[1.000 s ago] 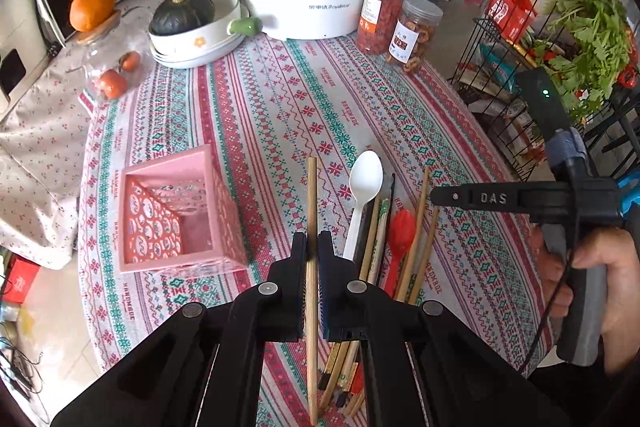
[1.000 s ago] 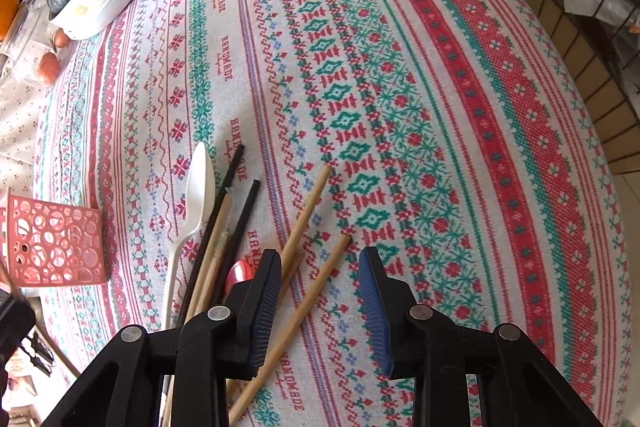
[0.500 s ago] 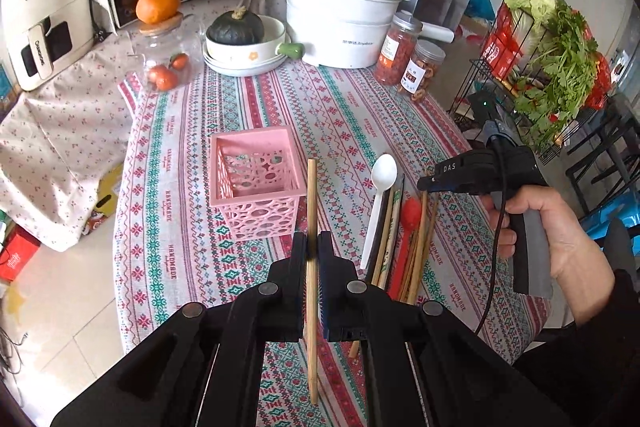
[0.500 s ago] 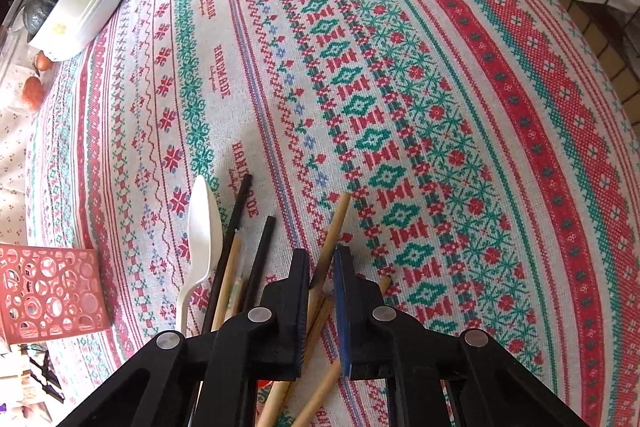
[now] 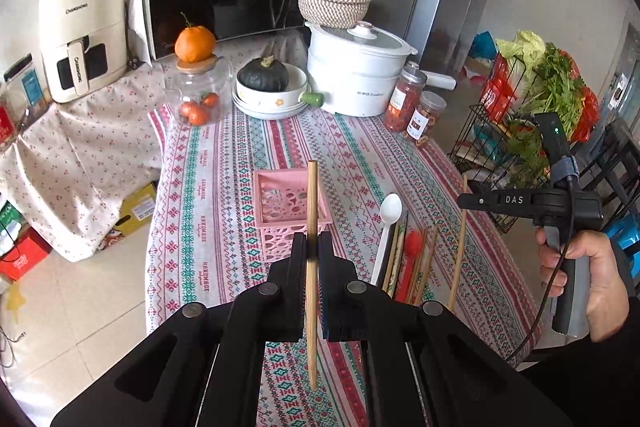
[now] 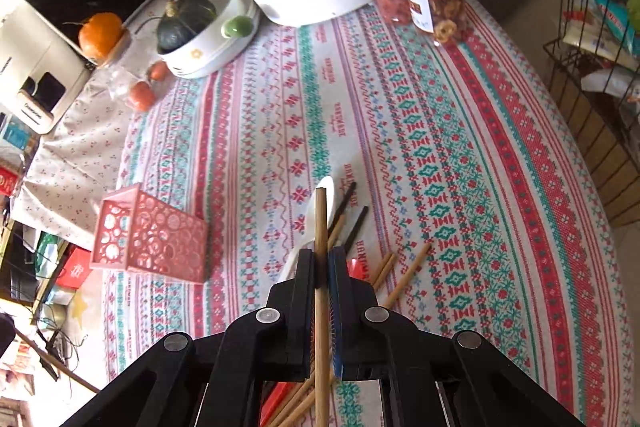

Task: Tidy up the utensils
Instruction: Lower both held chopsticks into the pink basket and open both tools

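The left tool (image 5: 312, 253) was clamped on a pale wooden chopstick (image 5: 311, 247), which ran upright between the jaws and stuck out well past them at both ends, its upper tip lying in line with the pink perforated plastic basket (image 5: 286, 211) standing on the worktop covered by a red, green and white patterned tablecloth (image 5: 224, 187). The right tool (image 6: 321, 267) was likewise closed on a second light wooden chopstick (image 6: 320, 223), held lengthwise between its jaws above the cloth; in the left wrist view that stick hung slanted below the black tool body, gripped in the person's right hand (image 5: 584, 279). On the cloth just right of the basket lay the remaining utensils in a loose bundle: a white plastic spoon (image 5: 387, 227) with its bowl pointing away, two black chopsticks (image 6: 352, 215), a red plastic utensil (image 5: 412, 247) and several more wooden chopsticks (image 6: 406, 275) fanned out beside them. In the right wrist view the basket (image 6: 152, 235) stood to the left of the pile, apart from it. At the far end of the worktop sat a white lidded pot (image 5: 356, 75), a dark green squash in a white bowl (image 5: 264, 75) and two clear jars of dried food (image 5: 416, 107)
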A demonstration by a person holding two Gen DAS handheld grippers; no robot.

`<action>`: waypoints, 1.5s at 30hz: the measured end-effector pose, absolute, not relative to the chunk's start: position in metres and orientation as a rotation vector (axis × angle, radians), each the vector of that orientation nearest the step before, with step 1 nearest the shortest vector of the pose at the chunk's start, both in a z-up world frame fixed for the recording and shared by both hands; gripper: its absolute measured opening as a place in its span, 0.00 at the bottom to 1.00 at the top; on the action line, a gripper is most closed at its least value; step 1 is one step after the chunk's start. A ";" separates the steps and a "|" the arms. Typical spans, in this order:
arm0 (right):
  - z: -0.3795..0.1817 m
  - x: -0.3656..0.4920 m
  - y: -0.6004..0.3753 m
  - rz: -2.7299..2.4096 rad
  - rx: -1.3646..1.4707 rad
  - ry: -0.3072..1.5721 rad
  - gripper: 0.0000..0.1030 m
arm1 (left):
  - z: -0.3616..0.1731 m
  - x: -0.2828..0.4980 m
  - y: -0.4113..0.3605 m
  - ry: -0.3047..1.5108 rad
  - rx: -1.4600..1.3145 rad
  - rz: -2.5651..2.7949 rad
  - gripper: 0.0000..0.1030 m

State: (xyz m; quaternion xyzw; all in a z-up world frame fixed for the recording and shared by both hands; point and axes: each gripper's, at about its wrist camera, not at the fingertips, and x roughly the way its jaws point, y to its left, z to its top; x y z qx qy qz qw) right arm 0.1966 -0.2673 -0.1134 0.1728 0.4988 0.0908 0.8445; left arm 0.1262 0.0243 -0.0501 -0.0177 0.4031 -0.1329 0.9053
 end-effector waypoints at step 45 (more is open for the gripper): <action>-0.061 0.285 -0.136 0.479 0.249 0.842 0.05 | -0.067 0.275 0.043 0.759 -0.147 -0.171 0.05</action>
